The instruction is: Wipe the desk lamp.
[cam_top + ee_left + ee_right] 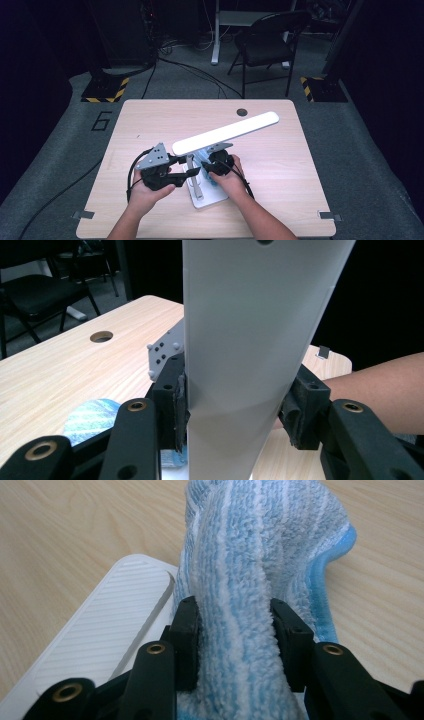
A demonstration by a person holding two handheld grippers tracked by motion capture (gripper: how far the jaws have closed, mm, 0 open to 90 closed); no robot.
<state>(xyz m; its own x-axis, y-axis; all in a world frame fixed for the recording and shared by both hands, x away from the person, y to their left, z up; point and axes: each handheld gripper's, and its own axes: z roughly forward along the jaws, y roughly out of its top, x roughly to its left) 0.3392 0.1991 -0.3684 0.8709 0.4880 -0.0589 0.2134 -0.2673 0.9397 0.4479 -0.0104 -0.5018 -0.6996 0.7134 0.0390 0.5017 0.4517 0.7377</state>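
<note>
A white desk lamp stands on the wooden table [150,125], its long head bar [225,132] slanting up to the right over its flat ribbed base [210,197]. My left gripper [180,167] is shut on the lamp's white bar [240,330]; both pads press its edges in the left gripper view. My right gripper [212,167] sits just right of the lamp's stem and is shut on a blue-and-white striped terry cloth [250,555]. The cloth bulges up between the jaws, beside the lamp base [110,620]. The cloth [90,420] also shows behind the lamp bar.
A round cable hole [242,111] lies near the table's far edge. A black folding chair [267,40] stands on the grey floor beyond, with yellow-and-black striped stand feet [105,90] at both far corners. The person's right forearm [380,390] crosses behind the lamp.
</note>
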